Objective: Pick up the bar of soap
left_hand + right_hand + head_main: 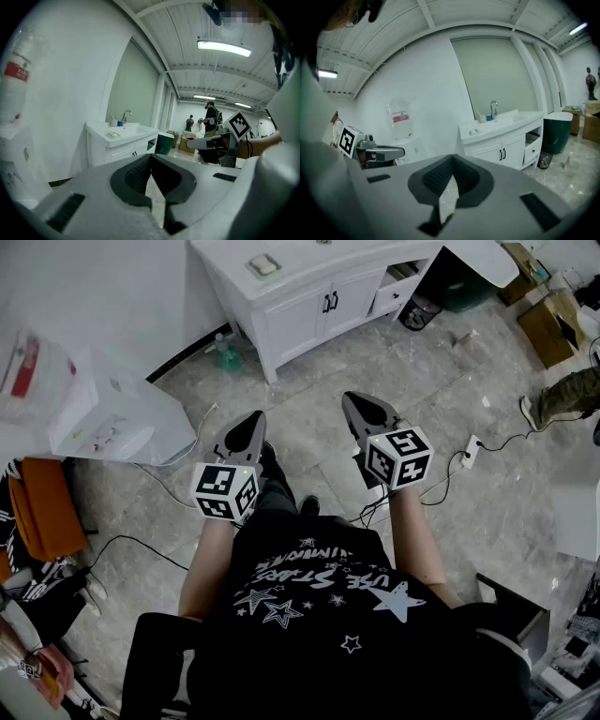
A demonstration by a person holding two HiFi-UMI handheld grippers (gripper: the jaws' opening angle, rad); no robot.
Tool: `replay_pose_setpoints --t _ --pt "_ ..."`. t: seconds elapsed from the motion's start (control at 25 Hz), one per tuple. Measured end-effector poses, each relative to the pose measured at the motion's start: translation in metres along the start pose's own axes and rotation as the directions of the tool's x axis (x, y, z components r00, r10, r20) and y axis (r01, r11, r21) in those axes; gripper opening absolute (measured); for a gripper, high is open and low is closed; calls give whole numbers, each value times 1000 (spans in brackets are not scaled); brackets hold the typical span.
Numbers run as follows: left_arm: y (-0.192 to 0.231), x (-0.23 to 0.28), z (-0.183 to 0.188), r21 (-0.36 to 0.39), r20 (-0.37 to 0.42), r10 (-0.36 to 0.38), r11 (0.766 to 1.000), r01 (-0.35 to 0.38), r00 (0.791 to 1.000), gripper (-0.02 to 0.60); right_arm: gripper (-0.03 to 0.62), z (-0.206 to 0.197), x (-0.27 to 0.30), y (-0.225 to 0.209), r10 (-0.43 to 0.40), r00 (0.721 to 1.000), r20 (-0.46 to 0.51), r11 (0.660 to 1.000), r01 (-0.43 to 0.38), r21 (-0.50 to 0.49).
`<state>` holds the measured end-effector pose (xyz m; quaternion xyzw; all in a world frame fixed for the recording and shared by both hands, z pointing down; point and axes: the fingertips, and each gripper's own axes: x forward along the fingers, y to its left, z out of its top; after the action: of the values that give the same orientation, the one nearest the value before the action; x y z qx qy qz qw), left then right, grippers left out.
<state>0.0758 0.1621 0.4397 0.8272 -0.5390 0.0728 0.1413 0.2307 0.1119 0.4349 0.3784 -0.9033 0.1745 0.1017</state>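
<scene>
The left gripper (258, 420) and the right gripper (350, 399) are held side by side above the grey tiled floor (300, 390), both pointed toward the white vanity bench (309, 276). In the left gripper view its 2 jaws are seen clenched tip to tip, with nothing between them. The same is seen of the right gripper's jaws in the right gripper view.

The pale rectangular bar of soap (263, 265) is found on the bench top, well apart from both grippers and to the left of the white basin (135, 126) in the head view. Whether a dish lies under it cannot be told. A small white cup (113, 123) is stood beside the chrome tap (125, 115); its contents cannot be made out. 1 white drawer (390, 296) of the bench is pulled open, and what lies in it cannot be read.

A dark green bin (464, 285) is stood just to the right of the bench, with brown cardboard boxes (548, 324) farther right. A green bottle (228, 356) is set on the floor at the bench's left foot.
</scene>
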Motion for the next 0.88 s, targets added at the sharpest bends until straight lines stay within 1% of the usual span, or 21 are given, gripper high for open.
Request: replay_pose_setpoints --t 0.4,0.56,0.68,0.8,0.88 --pt "22 5 -1 -18 -1 14 1000 -15 1000 8 6 0 25 3 4 1000 -25 1000 -4 -12" --pt "35 12 -3 -30 -9 16 999 -16 1000 9 6 7 41 -4 0 1000 -12 1000 0 -1" --pt "50 22 0 -36 -7 19 999 -20 1000 8 6 17 57 -13 -27 1000 11 1000 27 1" --pt "73 37 8 -39 -1 21 999 -21 1000 8 6 28 78 -25 -57 998 28 998 56 29" --pt "91 52 15 -42 1 18 999 -18 1000 9 28 37 97 -35 -72 997 24 996 71 48"
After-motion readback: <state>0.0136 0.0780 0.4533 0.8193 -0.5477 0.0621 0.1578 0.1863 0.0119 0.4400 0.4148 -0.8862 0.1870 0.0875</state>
